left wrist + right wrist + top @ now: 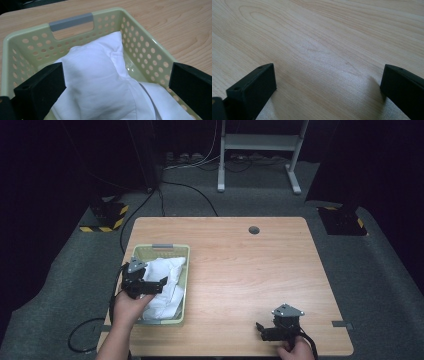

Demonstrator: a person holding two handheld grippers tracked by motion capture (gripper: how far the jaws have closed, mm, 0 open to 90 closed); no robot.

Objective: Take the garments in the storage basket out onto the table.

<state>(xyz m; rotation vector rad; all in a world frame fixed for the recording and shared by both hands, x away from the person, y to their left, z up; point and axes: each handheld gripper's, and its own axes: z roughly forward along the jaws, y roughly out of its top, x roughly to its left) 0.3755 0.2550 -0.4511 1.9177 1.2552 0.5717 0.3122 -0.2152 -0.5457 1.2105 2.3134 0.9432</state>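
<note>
**Wide-set tongs over bare wood**

The right tongs (328,92) point down along a light wooden tabletop (319,42), their two black jaws rising from the lower corners and standing far apart with nothing between them. Wavy grain runs slantwise across the surface. A soft shadow lies beside the jaw on the view's right.

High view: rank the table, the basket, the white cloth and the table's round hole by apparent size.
1. Table
2. Basket
3. White cloth, lying inside the basket and partly hidden by the left gripper
4. Round hole
</note>
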